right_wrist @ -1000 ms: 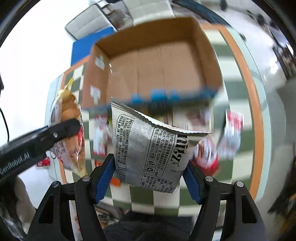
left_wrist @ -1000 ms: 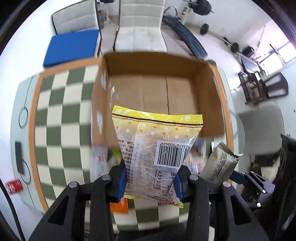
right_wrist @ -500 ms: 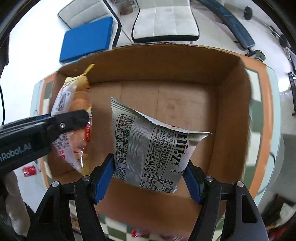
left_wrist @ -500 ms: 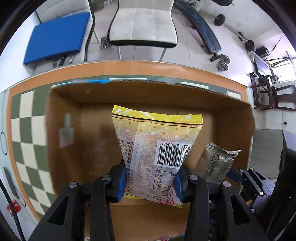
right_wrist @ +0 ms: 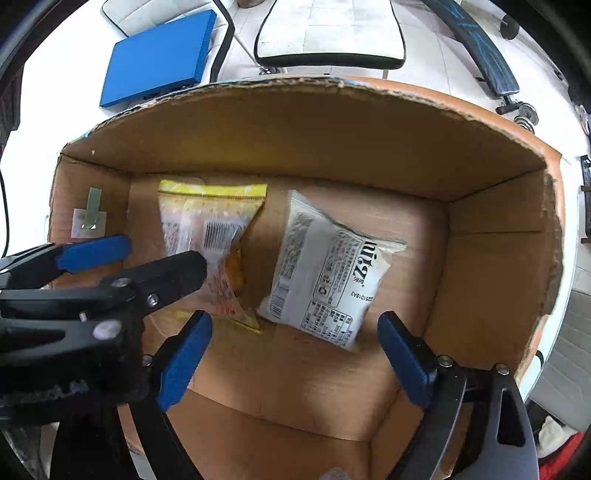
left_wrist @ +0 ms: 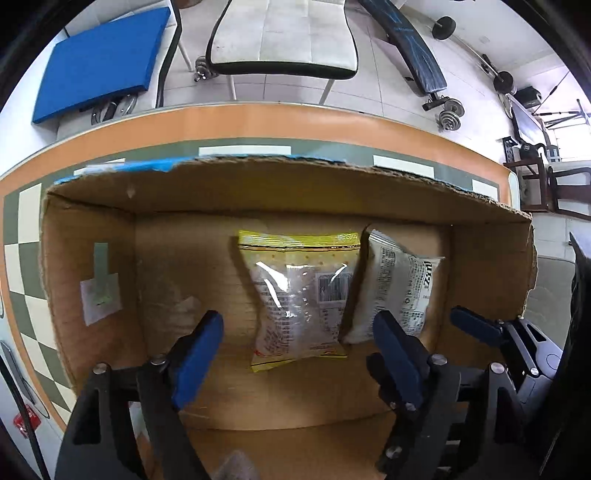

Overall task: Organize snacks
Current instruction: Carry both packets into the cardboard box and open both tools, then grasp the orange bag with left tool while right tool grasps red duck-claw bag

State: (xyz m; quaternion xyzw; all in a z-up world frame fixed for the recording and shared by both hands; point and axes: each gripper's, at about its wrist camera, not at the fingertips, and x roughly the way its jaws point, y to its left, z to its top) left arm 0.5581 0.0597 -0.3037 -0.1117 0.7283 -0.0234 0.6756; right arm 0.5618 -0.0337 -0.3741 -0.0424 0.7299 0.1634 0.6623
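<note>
A yellow-topped clear snack bag (left_wrist: 301, 295) lies on the floor of an open cardboard box (left_wrist: 288, 192); it also shows in the right wrist view (right_wrist: 210, 236). A silver-grey snack bag (left_wrist: 399, 284) lies just right of it, also seen in the right wrist view (right_wrist: 328, 269). My left gripper (left_wrist: 299, 350) is open and empty above the yellow bag. My right gripper (right_wrist: 293, 350) is open and empty above the grey bag. The left gripper's fingers (right_wrist: 92, 253) reach in from the left in the right wrist view. The right gripper's fingertip (left_wrist: 476, 326) shows at the box's right.
The box (right_wrist: 498, 206) stands on a green-and-white checkered table with an orange border (left_wrist: 258, 122). A white chair (left_wrist: 284, 33) and a blue cushioned seat (left_wrist: 99, 59) stand beyond the table. Weights and a bench (left_wrist: 417, 48) lie on the floor.
Both grippers have opened and let go of their bags. The yellow bag and the grey bag have dropped onto the box floor, side by side.
</note>
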